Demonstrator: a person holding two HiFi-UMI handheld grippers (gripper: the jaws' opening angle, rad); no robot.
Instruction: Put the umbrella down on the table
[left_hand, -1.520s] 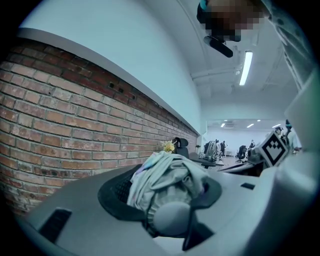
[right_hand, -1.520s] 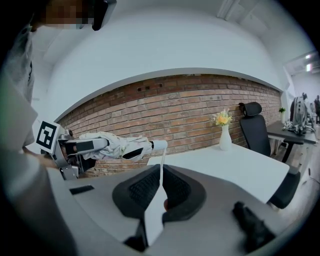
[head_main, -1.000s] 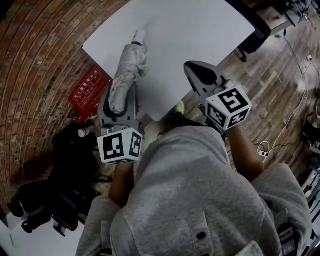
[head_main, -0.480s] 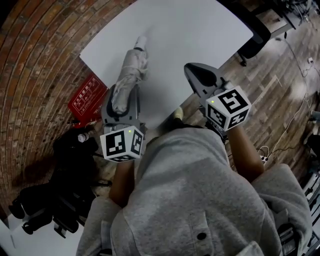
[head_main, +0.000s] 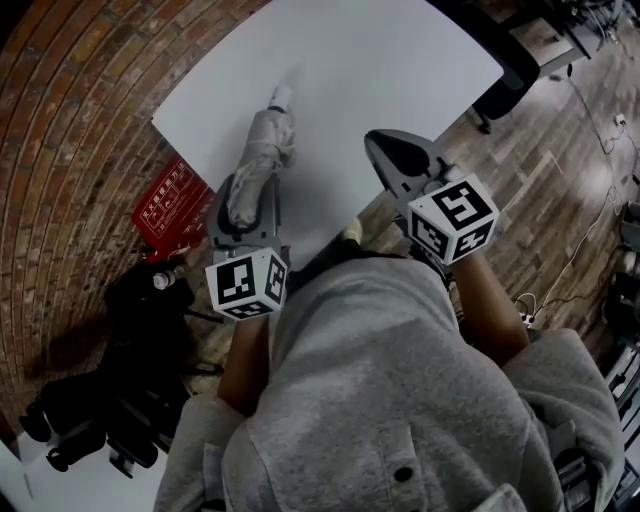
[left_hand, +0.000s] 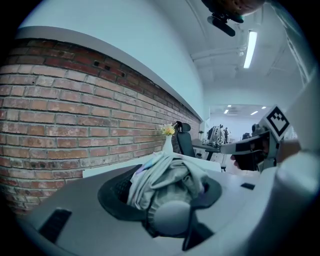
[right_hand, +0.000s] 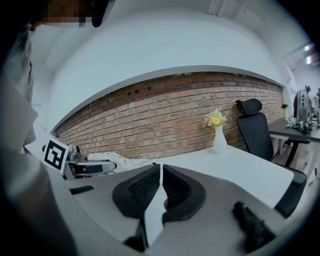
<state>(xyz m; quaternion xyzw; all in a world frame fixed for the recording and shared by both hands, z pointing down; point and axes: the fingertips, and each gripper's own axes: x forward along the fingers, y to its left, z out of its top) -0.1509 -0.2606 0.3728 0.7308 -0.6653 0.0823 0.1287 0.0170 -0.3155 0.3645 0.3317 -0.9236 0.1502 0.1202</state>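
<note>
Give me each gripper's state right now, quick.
Left gripper: closed on the folded umbrella.
Right gripper: closed, nothing between its jaws.

- The scene is viewed from the head, steeply downward, the table (head_main: 400, 70) lying toward 12 o'clock.
- The left gripper (head_main: 248, 200) view is taken nearly level along its jaws, the umbrella (left_hand: 167, 182) close before the lens.
- The right gripper (head_main: 385, 148) view is likewise levelled; the brick wall (right_hand: 165, 115) and vase (right_hand: 219, 140) are shared by both.
</note>
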